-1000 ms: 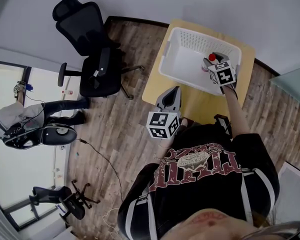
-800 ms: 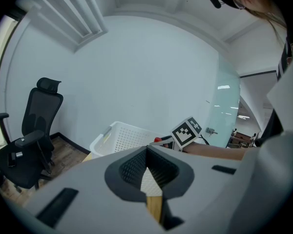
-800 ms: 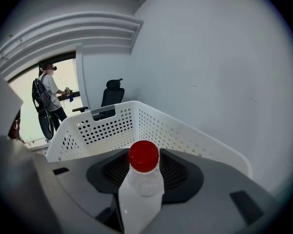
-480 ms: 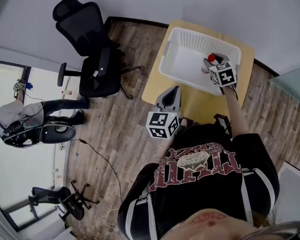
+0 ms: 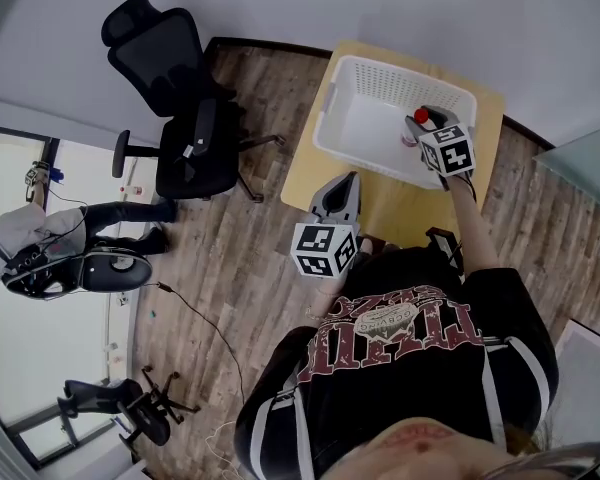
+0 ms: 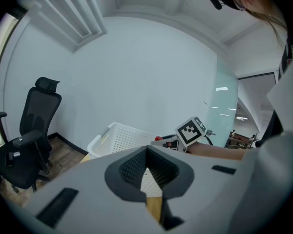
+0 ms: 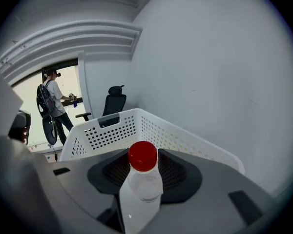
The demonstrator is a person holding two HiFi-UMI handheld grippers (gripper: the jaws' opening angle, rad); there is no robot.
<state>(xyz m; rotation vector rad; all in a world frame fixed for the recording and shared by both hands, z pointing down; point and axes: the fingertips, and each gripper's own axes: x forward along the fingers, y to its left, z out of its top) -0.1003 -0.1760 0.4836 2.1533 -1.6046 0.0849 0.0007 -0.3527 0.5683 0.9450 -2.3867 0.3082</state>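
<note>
Wood flooring is surrounding the yellow bench [image 5: 410,208]. Outstretched over its white basket [image 5: 380,68], the right gripper [image 5: 421,124] is clamping an upright red-capped bottle [image 7: 143,184] between its fingers. The left gripper [image 5: 342,188] is hovering nearer, fingers together.

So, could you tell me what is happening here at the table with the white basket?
A person stands at a small wooden table with a two-jaw gripper in each hand. The right gripper is clamped on a clear bottle with a red cap and holds it upright above the near side of the white perforated basket on the table. The left gripper is shut on nothing and hangs by the table's near edge. A black office chair stands off to the left.
</note>
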